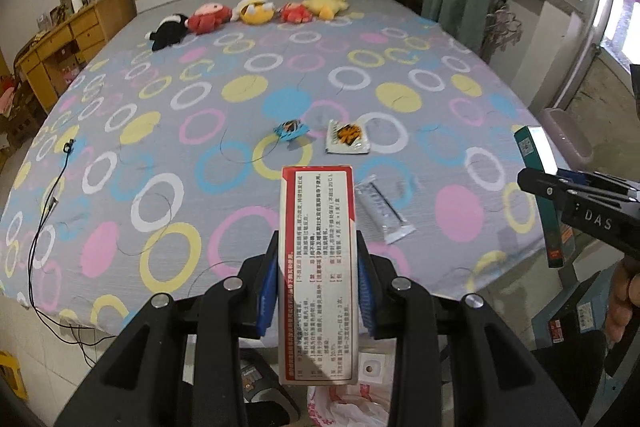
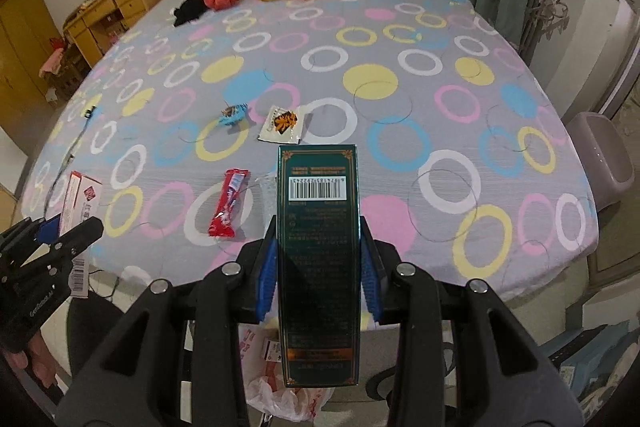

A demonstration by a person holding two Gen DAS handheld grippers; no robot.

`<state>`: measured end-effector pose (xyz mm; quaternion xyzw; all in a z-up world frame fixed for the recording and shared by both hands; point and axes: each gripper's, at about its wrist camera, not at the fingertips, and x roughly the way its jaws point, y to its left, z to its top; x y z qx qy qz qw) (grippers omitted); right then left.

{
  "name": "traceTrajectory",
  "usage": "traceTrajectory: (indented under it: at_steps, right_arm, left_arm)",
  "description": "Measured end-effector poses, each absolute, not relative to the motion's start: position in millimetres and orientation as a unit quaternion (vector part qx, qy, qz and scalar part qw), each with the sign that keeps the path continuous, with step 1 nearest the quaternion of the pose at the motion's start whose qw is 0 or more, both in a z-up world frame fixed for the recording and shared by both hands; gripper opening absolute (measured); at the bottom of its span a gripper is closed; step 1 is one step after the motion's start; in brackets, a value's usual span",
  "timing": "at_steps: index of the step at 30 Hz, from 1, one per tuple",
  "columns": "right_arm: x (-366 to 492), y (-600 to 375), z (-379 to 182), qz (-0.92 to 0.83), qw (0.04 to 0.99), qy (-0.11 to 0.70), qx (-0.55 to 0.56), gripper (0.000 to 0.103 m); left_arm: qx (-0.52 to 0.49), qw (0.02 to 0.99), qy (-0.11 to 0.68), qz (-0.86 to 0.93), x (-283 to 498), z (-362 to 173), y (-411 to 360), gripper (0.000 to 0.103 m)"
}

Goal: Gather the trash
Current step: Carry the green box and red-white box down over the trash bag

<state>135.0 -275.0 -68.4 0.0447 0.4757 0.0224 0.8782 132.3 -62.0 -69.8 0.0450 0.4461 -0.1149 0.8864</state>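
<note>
My left gripper is shut on a red-and-white medicine box, held over the bed's near edge. My right gripper is shut on a dark green box, also over the near edge. On the bed lie a blue crumpled wrapper, a white-and-orange sachet, a clear silver wrapper and a red wrapper. A white plastic bag with red print sits on the floor below both grippers. The right gripper shows in the left wrist view; the left one shows in the right wrist view.
The bed has a circle-patterned sheet, with plush toys in a row at the far end. A black cable hangs off the left side. A wooden dresser stands left; a pink-grey bin stands right.
</note>
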Motion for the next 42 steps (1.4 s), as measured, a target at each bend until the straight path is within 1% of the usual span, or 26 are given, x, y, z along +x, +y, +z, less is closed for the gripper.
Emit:
traceTrajectory:
  at_steps: [5, 10, 21, 32, 42]
  right_arm:
    - [100.3, -277.7, -45.0, 0.029, 0.893, 0.446, 0.047, 0.034]
    - [65.0, -277.2, -26.9, 0.037, 0.906, 0.42, 0.048, 0.034]
    - [2.3, -271.7, -14.3, 0.056, 0.919, 0.385, 0.06, 0.035]
    - [-47.2, -249.5, -42.6, 0.047, 0.923, 0.379, 0.047, 0.035]
    - [-52.2, -233.1, -106.4, 0.035, 0.905, 0.424, 0.035, 0.034]
  left_arm:
    - [0.044, 0.891, 0.433, -0.129, 108.3, -53.5, -68.5, 0.033]
    - [0.067, 0.901, 0.408, -0.132, 79.0, -39.9, -76.7, 0.033]
    - [0.075, 0.902, 0.393, -0.161, 28.3, -31.4, -80.7, 0.033]
    - [0.071, 0.89, 0.411, -0.184, -6.9, -66.5, -83.2, 0.033]
    - [0.083, 0.86, 0.468, -0.187, -18.2, -125.6, -81.5, 0.033]
